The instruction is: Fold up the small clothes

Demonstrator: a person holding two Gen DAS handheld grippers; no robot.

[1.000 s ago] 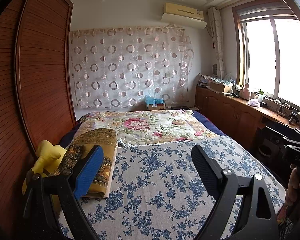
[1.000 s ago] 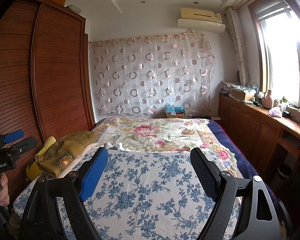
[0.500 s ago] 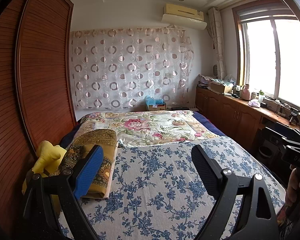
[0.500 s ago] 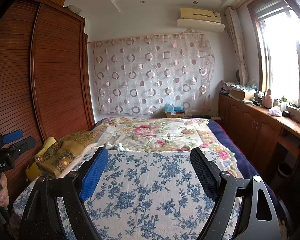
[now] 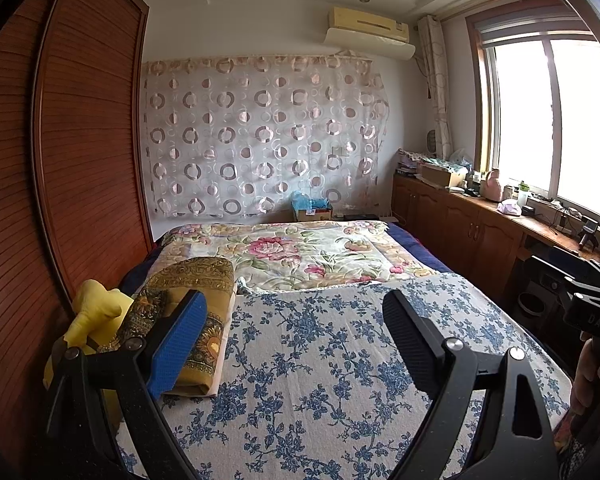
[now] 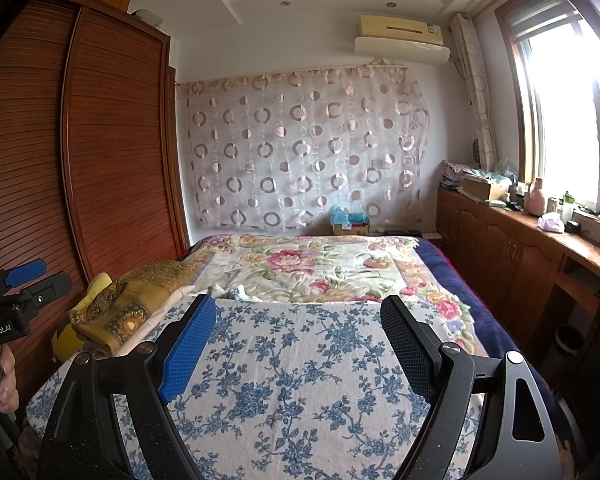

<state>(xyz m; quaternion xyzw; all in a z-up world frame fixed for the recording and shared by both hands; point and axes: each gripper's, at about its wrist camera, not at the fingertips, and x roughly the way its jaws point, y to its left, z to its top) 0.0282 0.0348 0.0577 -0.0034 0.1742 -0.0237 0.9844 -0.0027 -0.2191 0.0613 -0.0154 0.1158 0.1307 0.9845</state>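
My left gripper [image 5: 296, 312] is open and empty, held above the near part of a bed covered with a blue-flowered white cloth [image 5: 320, 360]. My right gripper [image 6: 300, 320] is also open and empty over the same cloth [image 6: 300, 380]. A folded gold-patterned cloth [image 5: 196, 304] lies at the bed's left edge, with a yellow garment [image 5: 96, 312] beside it; both show in the right wrist view, the cloth [image 6: 136, 304] and the garment [image 6: 100, 282]. A small pale crumpled piece [image 6: 232, 291] lies at the far edge of the blue cloth.
A wooden wardrobe [image 5: 72, 152] stands along the left of the bed. A pink-flowered quilt [image 5: 300, 252] covers the far half. Wooden cabinets [image 5: 480, 236] with clutter run under the window at right. The other handle shows at each view's edge [image 6: 8, 308].
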